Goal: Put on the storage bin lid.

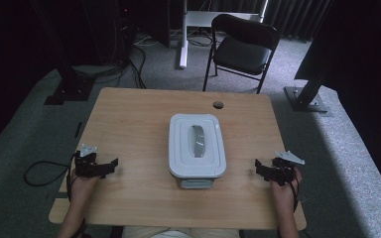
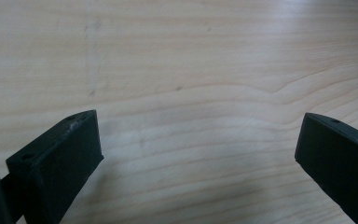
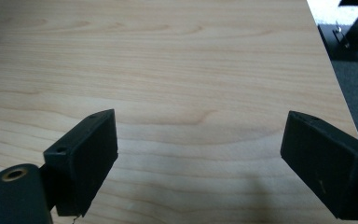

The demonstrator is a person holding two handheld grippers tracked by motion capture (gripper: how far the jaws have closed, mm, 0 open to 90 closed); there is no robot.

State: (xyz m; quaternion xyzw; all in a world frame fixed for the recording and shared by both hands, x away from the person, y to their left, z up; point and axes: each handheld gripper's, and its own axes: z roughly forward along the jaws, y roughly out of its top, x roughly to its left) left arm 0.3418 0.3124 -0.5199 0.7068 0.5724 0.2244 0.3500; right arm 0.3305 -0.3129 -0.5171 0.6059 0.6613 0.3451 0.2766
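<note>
While both grippers rest at the near corners of the wooden table (image 1: 129, 114), a white lidded container (image 1: 197, 145) sits by itself at the table's middle, its long side running away from the person. Its lid is on, with raised ridges around a shallow centre panel that catches a streak of light, and a grey latch tab (image 1: 195, 183) sticks out from its near end. The left gripper (image 1: 110, 166) lies over the near-left part of the table, held by the person's left hand (image 1: 79, 184), and points inward toward the container but stays well apart from it. In the left gripper view its 2 black jaws stand wide apart with nothing between them but bare wood grain. The right gripper (image 1: 259, 167) mirrors it on the near-right side, held by the right hand (image 1: 284, 191), also pointing toward the container and well clear of it. In the right gripper view its 2 jaws are likewise spread wide over bare tabletop, with the table's edge and grey carpet (image 3: 354, 88) beyond. Behind the table, a black chair (image 1: 242, 47) stands on the carpet, and a small round hole (image 1: 219, 104) marks the table's far edge.
</note>
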